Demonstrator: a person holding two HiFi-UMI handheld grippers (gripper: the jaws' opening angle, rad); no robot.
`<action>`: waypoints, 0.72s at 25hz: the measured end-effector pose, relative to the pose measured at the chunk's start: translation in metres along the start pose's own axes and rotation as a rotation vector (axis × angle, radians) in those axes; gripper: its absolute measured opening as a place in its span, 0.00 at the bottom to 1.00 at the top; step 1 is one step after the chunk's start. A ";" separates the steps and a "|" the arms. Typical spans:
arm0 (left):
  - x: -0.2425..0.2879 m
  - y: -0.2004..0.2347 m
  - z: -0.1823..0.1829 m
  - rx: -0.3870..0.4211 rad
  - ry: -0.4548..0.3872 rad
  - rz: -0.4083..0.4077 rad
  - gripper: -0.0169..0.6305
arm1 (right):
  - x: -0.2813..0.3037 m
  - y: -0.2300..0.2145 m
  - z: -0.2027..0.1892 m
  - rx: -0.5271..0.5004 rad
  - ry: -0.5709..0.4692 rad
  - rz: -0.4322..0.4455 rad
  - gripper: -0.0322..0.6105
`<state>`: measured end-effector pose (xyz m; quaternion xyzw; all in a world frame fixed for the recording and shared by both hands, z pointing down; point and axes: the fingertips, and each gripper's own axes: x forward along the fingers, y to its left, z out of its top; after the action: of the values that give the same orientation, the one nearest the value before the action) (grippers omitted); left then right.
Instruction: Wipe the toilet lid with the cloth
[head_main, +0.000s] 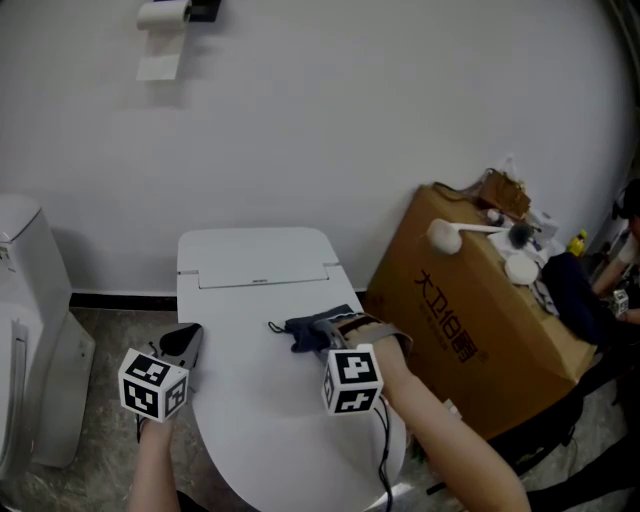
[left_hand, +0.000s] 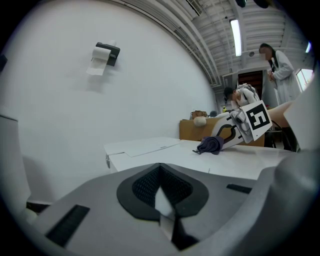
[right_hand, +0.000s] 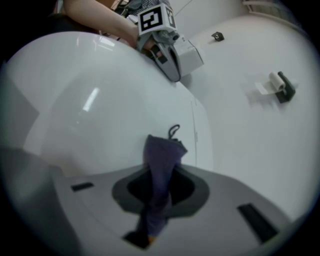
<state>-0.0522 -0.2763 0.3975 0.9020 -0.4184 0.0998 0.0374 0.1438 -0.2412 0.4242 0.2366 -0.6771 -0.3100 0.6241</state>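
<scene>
The right gripper pinches the dark blue cloth between its jaws, the cloth bunched on the toilet lid at the gripper's 10 o'clock. The left gripper, jaws together on nothing, sits at the lid's 9 o'clock edge.

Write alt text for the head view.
Seen from above, the right hand-held gripper holds a dark blue cloth on a closed white toilet lid. The left hand-held gripper, shut and empty, is at the lid's left edge; a cardboard box stands to the right.
</scene>
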 end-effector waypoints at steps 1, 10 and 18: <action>0.000 0.000 0.000 -0.001 -0.001 -0.001 0.05 | -0.001 0.003 -0.001 0.003 0.000 0.003 0.15; 0.000 0.000 0.000 0.002 0.000 0.001 0.05 | -0.020 0.017 0.005 -0.002 -0.014 -0.034 0.15; 0.000 -0.001 0.000 0.008 0.007 0.005 0.05 | -0.041 0.039 0.009 -0.015 -0.021 -0.013 0.15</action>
<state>-0.0517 -0.2756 0.3980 0.9008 -0.4199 0.1049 0.0348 0.1416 -0.1843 0.4230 0.2328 -0.6797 -0.3215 0.6168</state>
